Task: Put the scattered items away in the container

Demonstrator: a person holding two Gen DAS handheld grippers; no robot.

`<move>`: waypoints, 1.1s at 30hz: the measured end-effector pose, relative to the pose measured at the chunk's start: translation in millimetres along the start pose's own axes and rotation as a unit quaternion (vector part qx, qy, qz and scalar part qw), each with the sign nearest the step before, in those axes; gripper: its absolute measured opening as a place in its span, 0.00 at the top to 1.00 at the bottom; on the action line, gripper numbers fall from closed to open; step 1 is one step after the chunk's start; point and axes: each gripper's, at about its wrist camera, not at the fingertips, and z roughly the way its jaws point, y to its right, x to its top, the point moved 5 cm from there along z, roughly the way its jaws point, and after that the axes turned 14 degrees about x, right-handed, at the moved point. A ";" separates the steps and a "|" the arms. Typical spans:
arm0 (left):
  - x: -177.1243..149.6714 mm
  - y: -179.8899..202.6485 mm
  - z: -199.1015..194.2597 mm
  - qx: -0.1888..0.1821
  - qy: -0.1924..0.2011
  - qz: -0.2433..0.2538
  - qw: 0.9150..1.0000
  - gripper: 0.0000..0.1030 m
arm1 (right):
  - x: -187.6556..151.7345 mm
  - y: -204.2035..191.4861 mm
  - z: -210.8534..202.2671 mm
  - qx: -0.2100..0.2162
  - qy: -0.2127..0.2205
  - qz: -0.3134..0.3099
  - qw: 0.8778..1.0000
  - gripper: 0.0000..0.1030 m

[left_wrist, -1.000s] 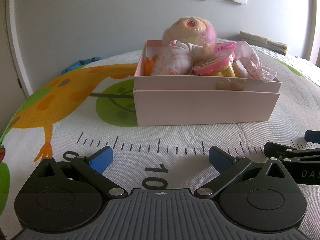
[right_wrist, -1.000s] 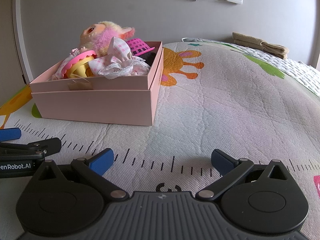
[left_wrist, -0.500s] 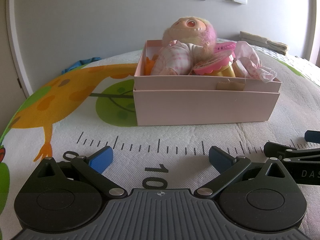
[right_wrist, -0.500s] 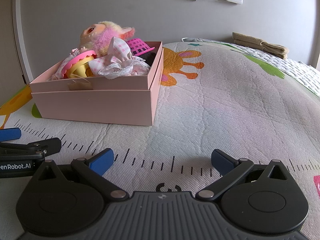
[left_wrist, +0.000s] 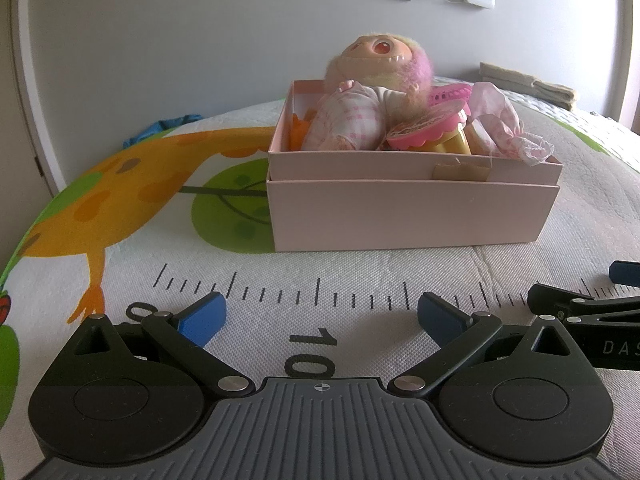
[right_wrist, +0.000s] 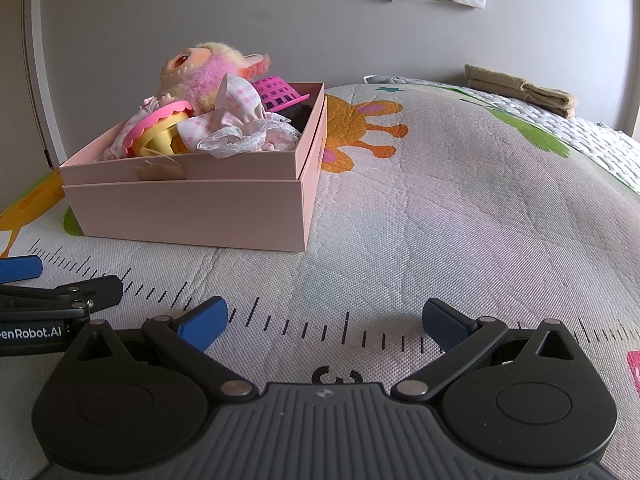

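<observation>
Jaws on both tools spread wide, nothing between them. Left gripper (left_wrist: pixel 320 316) rests low on the mat (left_wrist: pixel 360 276), just short of the printed ruler marks; right gripper (right_wrist: pixel 324 320) sits beside it, same pose, each visible at the edge of the other's view.

Pink box (left_wrist: pixel 412 216) stands ahead of the left gripper, well apart from the tips, and off to the left in the right wrist view. Packed inside: fuzzy doll (left_wrist: pixel 372 92) leaning at the back, pink-lidded yellow toy (left_wrist: pixel 432 128), checked cloth (right_wrist: pixel 236 128), magenta basket (right_wrist: pixel 280 92). No loose item shows on the mat in either view, so tidying looks finished or close to it. Folded towels (right_wrist: pixel 520 90) lie far back near the wall; blue scrap (left_wrist: pixel 160 132) at far left edge, unclear what it is.

Risks: box is heaped above its rim, cloth hangs over the front wall, doll sits high. Adding or nudging anything could tip the doll or drag the cloth out. Light cardboard box may slide on the mat if bumped.
</observation>
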 end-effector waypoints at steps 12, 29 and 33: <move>-0.5 -2.3 0.3 0.000 0.000 0.000 1.000 0.00 | 0.0 -0.2 0.0 0.000 0.000 0.000 1.000 0.00; -1.2 -5.3 0.8 0.000 0.000 0.000 1.000 0.00 | -0.1 -0.5 -0.1 0.000 0.000 0.000 1.000 0.00; -0.8 -3.5 0.9 0.000 0.000 0.000 1.000 0.00 | 0.0 -0.6 0.0 0.000 0.000 0.000 1.000 0.00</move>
